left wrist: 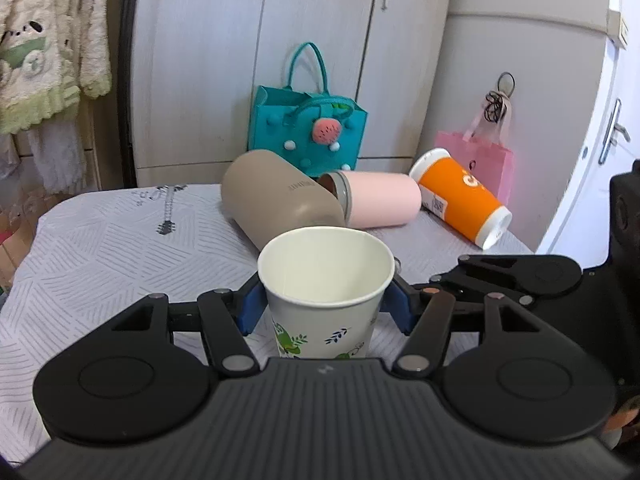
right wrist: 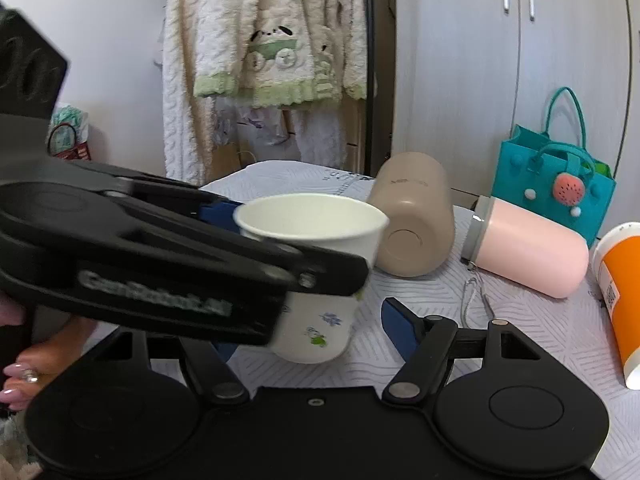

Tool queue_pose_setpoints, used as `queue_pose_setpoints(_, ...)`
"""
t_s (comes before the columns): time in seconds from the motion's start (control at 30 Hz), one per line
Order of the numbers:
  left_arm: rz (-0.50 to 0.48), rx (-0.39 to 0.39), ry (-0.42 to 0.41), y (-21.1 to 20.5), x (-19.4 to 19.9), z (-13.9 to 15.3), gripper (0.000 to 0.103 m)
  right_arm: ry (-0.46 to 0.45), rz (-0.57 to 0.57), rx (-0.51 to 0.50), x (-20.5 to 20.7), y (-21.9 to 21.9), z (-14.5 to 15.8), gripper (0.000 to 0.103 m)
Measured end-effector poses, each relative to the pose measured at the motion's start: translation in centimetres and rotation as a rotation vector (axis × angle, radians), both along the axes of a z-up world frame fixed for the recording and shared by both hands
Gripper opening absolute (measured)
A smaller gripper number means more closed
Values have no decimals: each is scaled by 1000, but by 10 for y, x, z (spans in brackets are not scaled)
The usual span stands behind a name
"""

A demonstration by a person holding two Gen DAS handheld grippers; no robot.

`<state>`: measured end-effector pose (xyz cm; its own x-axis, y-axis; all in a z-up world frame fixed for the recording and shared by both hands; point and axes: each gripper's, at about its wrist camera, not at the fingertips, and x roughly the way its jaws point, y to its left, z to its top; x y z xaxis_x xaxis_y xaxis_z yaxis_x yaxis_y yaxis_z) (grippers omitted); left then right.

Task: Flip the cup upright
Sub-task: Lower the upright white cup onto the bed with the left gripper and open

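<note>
The paper cup (left wrist: pixel 326 292) stands mouth up, pinched at both sides just under its rim by the blue pads (left wrist: pixel 250 308) of the left gripper (left wrist: pixel 325 304); in the right wrist view the same cup (right wrist: pixel 316 240) appears with its base at or just above the patterned cloth of the bench (right wrist: pixel 520 320), though whether it touches cannot be told. The right gripper (right wrist: pixel 316 336) sits just near of the cup with its jaws spread wide and holding nothing, its right blue pad (right wrist: pixel 398 328) apart from the cup wall and its left pad mostly hidden behind the left gripper's body. Just far of the cup lies a tan flask (left wrist: pixel 276 196) on its side, its mouth end meeting the grey collar of a pink flask (left wrist: pixel 380 200), also lying down. Farther right an orange cup (left wrist: pixel 460 196) lies tilted near the bench's right edge. Open cloth stretches to the left of the cup, out to the rounded left edge of the bench (left wrist: pixel 100 240). Behind the flasks a teal felt bag (left wrist: pixel 304 128) stands against the grey wardrobe (left wrist: pixel 320 20), and a pink bag (left wrist: pixel 480 156) hangs at the right.
</note>
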<state>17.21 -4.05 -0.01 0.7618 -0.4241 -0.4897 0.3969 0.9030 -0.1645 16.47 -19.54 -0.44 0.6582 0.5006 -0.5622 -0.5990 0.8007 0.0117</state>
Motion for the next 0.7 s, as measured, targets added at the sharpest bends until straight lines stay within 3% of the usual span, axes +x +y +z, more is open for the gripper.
queue_pose_setpoints(0.1, -4, 18, 2, -2, -2, -1, 62, -31, -12, -28, -3, 4, -2, 64)
queue_pose_setpoints(0.37, -10, -19, 63, 5, -6, -6, 66, -63, -29, -45, -8, 5, -5, 63)
queue_pose_setpoints(0.43, -11, -13, 66, 6, -7, -7, 69, -74, -41, -56, -11, 7, -6, 63)
queue_pose_setpoints(0.5, -8, -12, 75, 6, -9, -6, 81, -90, -43, -71, -15, 9, -6, 64)
queue_pose_setpoints(0.57, -4, -17, 74, 8, -12, -5, 87, -109, -46, -91, -19, 12, -6, 68)
queue_pose_setpoints(0.63, 1, -17, 65, 11, -16, -2, 87, -121, -57, -98, -23, 11, -5, 85)
queue_pose_setpoints(0.7, 12, -18, 61, 14, -20, 1, 91, -132, -64, -92, -28, 8, -4, 86)
